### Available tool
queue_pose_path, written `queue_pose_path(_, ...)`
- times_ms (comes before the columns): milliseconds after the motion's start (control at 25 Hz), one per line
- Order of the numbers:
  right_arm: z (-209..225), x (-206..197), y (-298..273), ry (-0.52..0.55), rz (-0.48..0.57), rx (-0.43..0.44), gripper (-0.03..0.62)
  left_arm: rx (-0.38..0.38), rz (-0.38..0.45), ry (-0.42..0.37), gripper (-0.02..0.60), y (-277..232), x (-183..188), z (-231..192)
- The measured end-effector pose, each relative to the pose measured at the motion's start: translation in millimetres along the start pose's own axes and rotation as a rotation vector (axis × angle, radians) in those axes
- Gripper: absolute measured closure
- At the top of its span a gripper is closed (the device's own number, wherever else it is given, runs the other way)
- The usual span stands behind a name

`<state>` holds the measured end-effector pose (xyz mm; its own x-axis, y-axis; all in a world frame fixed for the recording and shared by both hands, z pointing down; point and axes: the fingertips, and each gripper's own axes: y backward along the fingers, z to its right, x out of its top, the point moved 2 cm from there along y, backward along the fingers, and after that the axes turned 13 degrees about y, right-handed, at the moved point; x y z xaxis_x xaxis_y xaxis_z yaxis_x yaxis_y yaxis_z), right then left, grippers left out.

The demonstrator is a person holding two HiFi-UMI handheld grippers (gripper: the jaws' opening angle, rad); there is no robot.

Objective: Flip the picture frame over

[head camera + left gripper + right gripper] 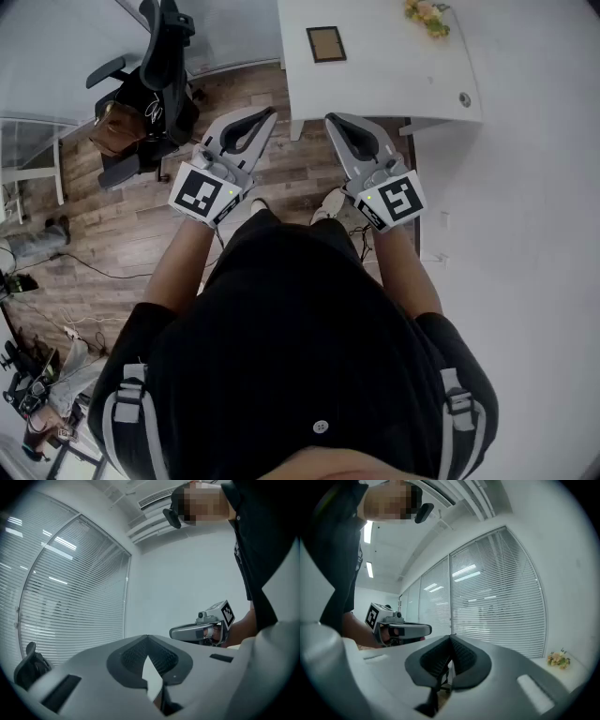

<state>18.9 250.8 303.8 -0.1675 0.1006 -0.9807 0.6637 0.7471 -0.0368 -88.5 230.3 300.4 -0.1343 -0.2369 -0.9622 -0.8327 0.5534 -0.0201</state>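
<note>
Head view: the picture frame point(325, 43) lies flat on the white table point(394, 80), toward the table's left edge and well apart from the flowers point(427, 16) on the same table. It looks small, light and stiff, and possibly glazed, so fragile. An edge rail seems the best place to pinch it. The left gripper point(265, 116) and right gripper point(335, 121) are held level off the table's near edge, pointing toward it.

Left gripper view: its jaws are pressed together at the tips with nothing between them.

Right gripper view: the jaws are likewise closed and empty, and the table shows low at the right.
</note>
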Motion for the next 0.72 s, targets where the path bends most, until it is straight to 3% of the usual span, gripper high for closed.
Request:
queue_pose_path(280,-44.5,2.1,-29.6,-0.027,-0.008,-0.099,0.583,-0.041,-0.036,-0.077,0.574,43.7,-4.5,-22.4)
queue_pose_path(720,-71.1,0.9,-26.6,-0.042,-0.042,-0.139,0.583,-0.072,-0.058,-0.038,0.574,65.8,-9.3,-23.7)
